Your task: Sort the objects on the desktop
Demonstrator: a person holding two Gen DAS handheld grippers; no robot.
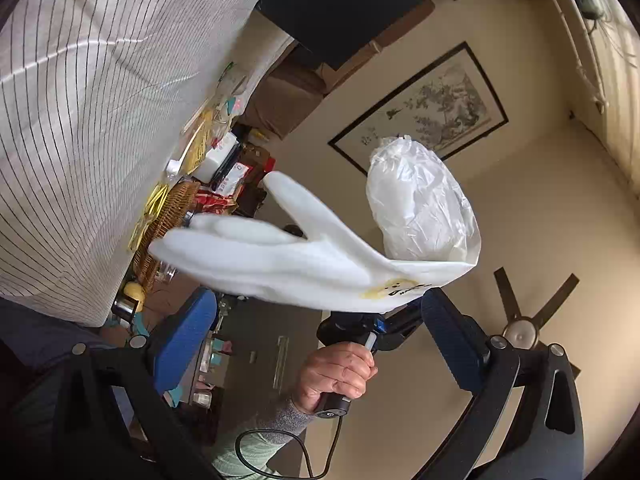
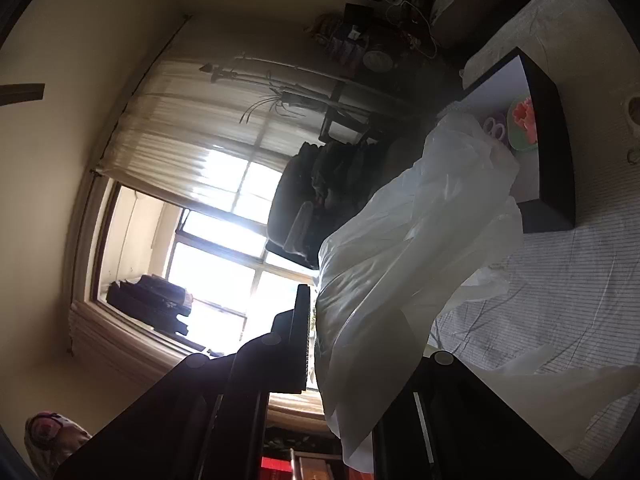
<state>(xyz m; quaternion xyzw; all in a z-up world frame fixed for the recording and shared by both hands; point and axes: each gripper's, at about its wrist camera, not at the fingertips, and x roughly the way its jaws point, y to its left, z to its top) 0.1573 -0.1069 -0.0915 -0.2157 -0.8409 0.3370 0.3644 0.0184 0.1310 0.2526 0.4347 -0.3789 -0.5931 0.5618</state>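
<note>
The white plastic bag [image 1: 420, 204] hangs in the air in front of my left camera, bulging at one end and drawn out at the other into a long, flat white tail [image 1: 280, 256] with a small yellow and black print near its narrow end. That narrow end runs into my right gripper [image 1: 384, 326], which a bare hand [image 1: 340, 376] with a grey sleeve holds by its handle; a black cable loops below the wrist. From my right wrist view the same bag [image 2: 400, 272] fills the middle, its film pinched between the two dark fingers [image 2: 296, 344], which stand together and clamp on the plastic. My left gripper [image 1: 320, 344] has its jaws spread wide, blue pads [image 1: 184, 344] well apart, with nothing pressed between them; the bag hangs beyond them, not touching either pad. A striped white cloth [image 1: 80, 120] covers the desk, which appears tilted in both views. On it, in the right wrist view, lies a shallow black tray [image 2: 556, 128] holding a green and red item and purple scissors. In the left view a wicker basket [image 1: 168, 224] and assorted packets sit along the cloth's edge.
</note>
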